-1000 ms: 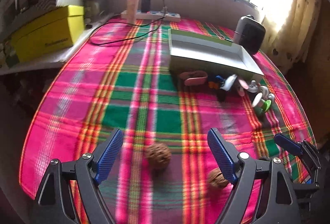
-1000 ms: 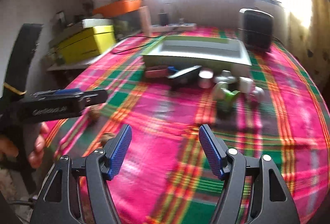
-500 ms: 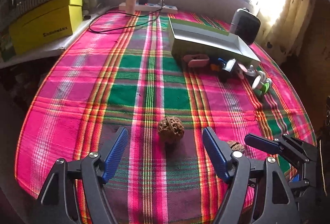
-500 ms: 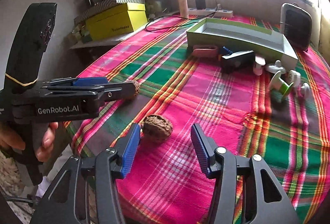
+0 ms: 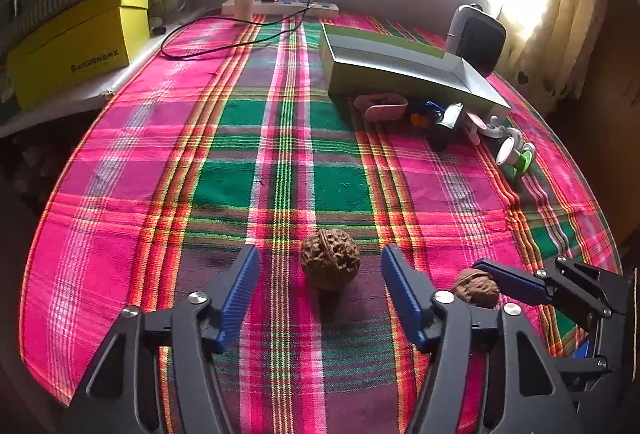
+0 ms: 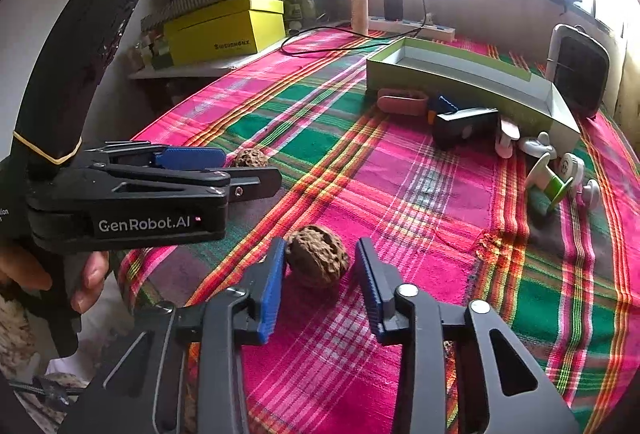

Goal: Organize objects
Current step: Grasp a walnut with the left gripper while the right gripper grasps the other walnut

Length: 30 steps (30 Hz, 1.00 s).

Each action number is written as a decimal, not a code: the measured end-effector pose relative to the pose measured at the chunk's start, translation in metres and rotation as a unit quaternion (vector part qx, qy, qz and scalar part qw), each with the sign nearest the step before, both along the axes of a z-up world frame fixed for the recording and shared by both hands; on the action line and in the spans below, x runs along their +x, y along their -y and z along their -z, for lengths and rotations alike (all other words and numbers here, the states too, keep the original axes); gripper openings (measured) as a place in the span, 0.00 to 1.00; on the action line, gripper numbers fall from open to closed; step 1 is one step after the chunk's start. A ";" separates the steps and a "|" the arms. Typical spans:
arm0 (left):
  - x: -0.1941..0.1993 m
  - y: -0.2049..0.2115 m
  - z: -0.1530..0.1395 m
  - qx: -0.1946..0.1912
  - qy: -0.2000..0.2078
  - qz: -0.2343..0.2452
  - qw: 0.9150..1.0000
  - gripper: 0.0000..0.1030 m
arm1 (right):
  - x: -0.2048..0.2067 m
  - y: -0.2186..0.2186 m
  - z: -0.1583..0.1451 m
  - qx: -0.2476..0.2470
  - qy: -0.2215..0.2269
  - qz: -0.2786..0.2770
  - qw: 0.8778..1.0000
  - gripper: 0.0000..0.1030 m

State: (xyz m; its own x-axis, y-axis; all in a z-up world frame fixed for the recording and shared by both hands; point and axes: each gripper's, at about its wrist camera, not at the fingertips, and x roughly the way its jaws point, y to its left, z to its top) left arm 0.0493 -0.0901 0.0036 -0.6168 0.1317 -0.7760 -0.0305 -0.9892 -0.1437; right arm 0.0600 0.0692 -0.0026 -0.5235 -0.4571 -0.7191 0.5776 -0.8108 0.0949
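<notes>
- The two walnuts are lying on the plaid-covered counter (image 5: 120,170) near its front edge: the left walnut (image 5: 329,259) is sitting between the spread fingers of the left tool (image 5: 316,282), and the right walnut (image 6: 317,256) is sitting inside the right tool (image 6: 320,274).
- Both nuts are looking light, hard and rigid, with a deeply wrinkled shell that should be giving the ribbed pads some bite; being round, they are likely to roll or squirt out if pinched off-centre, so the widest middle is the place to hold.
- The left tool is standing wide, pads clear of its nut on both sides, pointing toward 12 o'clock and angled down at the cloth.
- The right tool is narrower: its left pad is touching or nearly touching the shell, its right pad is just apart, so it is not yet gripping.
- The tray (image 6: 460,74) is waiting well apart at 1 o'clock, probably the destination.
</notes>
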 end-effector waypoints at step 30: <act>-0.025 -0.023 -0.017 -0.010 -0.021 0.025 0.999 0.27 | -0.029 -0.027 -0.017 -0.018 -0.007 0.045 0.999 0.31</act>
State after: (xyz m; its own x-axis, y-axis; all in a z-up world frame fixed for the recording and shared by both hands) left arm 0.0245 -0.0671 0.0208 -0.6418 0.1477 -0.7525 -0.0847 -0.9889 -0.1219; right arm 0.0309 0.0963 0.0146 -0.5731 -0.4329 -0.6958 0.5043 -0.8556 0.1170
